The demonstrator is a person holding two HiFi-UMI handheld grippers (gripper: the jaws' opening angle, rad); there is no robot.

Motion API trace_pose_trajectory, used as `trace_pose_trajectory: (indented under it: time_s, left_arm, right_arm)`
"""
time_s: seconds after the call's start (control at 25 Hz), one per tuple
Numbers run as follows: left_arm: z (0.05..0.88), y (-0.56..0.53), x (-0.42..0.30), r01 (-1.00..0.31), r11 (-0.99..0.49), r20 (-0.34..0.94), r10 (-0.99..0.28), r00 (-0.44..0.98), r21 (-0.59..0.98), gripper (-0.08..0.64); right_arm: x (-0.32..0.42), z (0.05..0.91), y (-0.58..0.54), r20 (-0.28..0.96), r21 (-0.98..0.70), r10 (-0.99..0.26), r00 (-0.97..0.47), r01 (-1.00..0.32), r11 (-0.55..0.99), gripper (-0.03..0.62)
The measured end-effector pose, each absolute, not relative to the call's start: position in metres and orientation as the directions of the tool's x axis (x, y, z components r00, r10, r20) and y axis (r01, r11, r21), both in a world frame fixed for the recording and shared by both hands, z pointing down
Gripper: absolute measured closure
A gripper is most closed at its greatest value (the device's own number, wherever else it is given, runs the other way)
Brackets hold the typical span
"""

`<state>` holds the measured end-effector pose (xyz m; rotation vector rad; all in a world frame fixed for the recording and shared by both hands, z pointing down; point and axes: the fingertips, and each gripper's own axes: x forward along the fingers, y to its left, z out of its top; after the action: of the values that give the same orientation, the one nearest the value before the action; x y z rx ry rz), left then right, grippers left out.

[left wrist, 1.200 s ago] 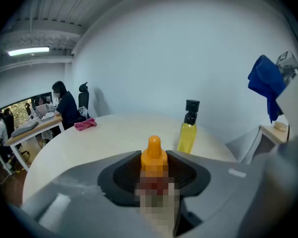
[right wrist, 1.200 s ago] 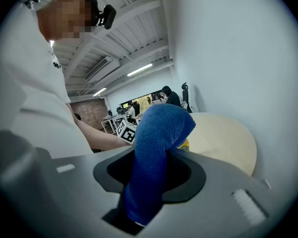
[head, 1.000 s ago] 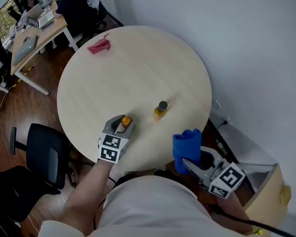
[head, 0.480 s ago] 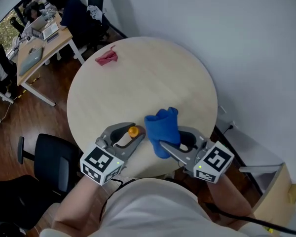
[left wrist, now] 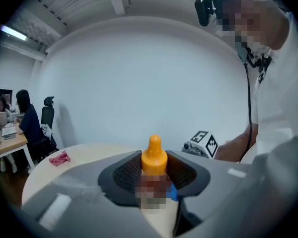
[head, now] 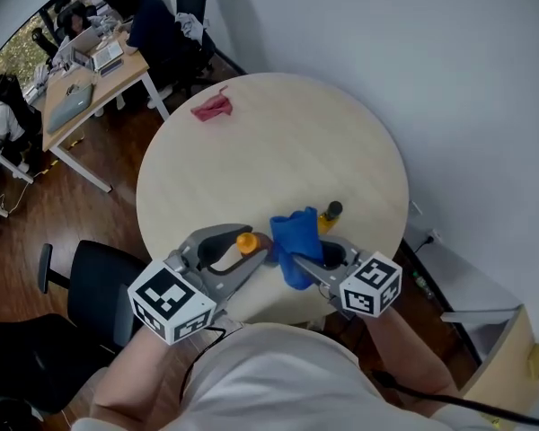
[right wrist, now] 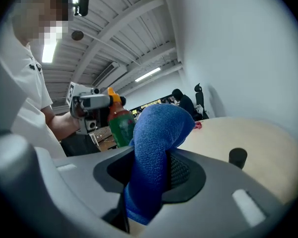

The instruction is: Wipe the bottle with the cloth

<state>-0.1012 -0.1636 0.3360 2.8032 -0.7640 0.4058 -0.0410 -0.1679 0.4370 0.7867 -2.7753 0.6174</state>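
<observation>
Head view: left gripper fingers pinch the orange-capped bottle over the table's 6 o'clock edge. Right gripper clamps the blue cloth at the bottle's 3 o'clock. I'd stroke the cloth down the body, bottle held steady.

Bottle just left of cloth, second bottle behind, on table
</observation>
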Motion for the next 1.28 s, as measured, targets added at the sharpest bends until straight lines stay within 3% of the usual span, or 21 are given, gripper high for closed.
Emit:
trace_pose_trajectory:
  time_s: [0.16, 0.4, 0.56, 1.04, 1.28]
  left_arm:
    - [0.331, -0.169, -0.112, -0.541, -0.829, 0.309, -0.481, 0.82, 0.144, 0.402]
    - [0.341, -0.183, -0.113, -0.557, -0.819, 0.331, -0.491, 0.806, 0.139, 0.402]
    - [0.345, -0.188, -0.102, -0.56, -0.815, 0.333, -0.491, 0.805, 0.152, 0.402]
    - [0.317, -0.179, -0.071, -0.539, -0.828, 0.282, -0.486, 0.827, 0.154, 0.402]
    - [0.316, -0.176, -0.067, -0.563, -0.816, 0.298, -0.508, 0.808, 0.133, 0.402]
  right_arm:
    - [-0.035, 0.468, -0.168, 0.358, -0.349, -0.462, -0.811, -0.576, 0.739, 0.437]
    - [-0.046, 0.406, -0.138, 0.277, -0.238, -0.462, -0.843, -0.526, 0.817, 0.437]
    - [-0.068, 0.369, -0.113, 0.247, -0.126, -0.391, -0.887, -0.43, 0.894, 0.437]
    - [-0.017, 0.494, -0.122, 0.456, -0.214, -0.383, -0.803, -0.517, 0.829, 0.437]
    - [0.024, 0.484, -0.13, 0.48, -0.188, -0.415, -0.773, -0.553, 0.812, 0.437]
